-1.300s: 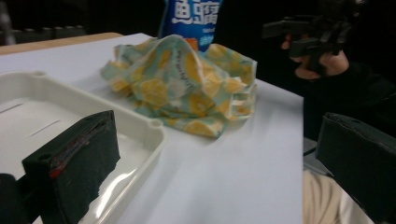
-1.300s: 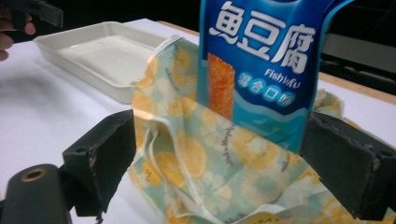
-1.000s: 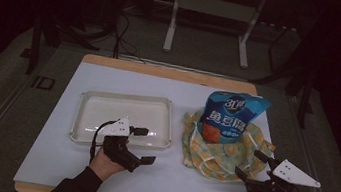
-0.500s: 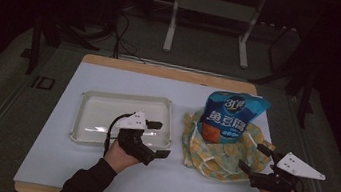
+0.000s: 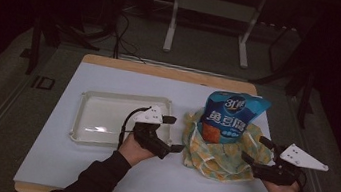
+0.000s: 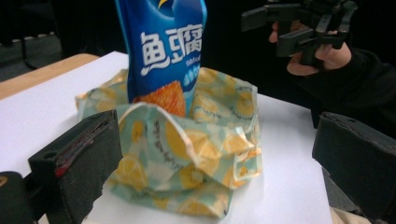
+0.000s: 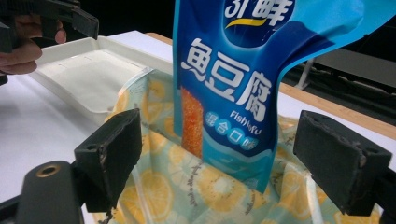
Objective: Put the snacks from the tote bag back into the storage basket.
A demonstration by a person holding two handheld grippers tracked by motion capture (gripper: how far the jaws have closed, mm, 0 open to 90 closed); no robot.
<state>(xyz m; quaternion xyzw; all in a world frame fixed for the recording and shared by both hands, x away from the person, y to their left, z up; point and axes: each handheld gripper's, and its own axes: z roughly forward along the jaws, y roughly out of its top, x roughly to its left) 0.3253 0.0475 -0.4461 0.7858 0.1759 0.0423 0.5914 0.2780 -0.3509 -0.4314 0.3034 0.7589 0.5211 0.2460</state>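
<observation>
A blue snack bag (image 5: 232, 116) (image 6: 163, 46) (image 7: 233, 79) stands upright inside a crumpled lemon-print pouch (image 5: 216, 153) (image 6: 187, 154) (image 7: 177, 186) on the white table. My left gripper (image 5: 175, 134) (image 6: 215, 168) is open, just left of the pouch, with its jaws pointing at it and holding nothing. At the pouch's right edge, my right gripper (image 5: 254, 149) (image 7: 224, 163) is also open, its jaws spread to either side of the snack bag's lower part without touching it.
A white tray (image 5: 99, 121) (image 7: 93, 65) lies left of the pouch, right behind my left hand. The wooden table edge (image 5: 162, 70) runs along the far side. Metal stand legs (image 5: 171, 25) rise on the dark floor beyond.
My left gripper has moved right, from in front of the tray up to the pouch's left side. My right gripper has shifted slightly forward at the pouch's right edge.
</observation>
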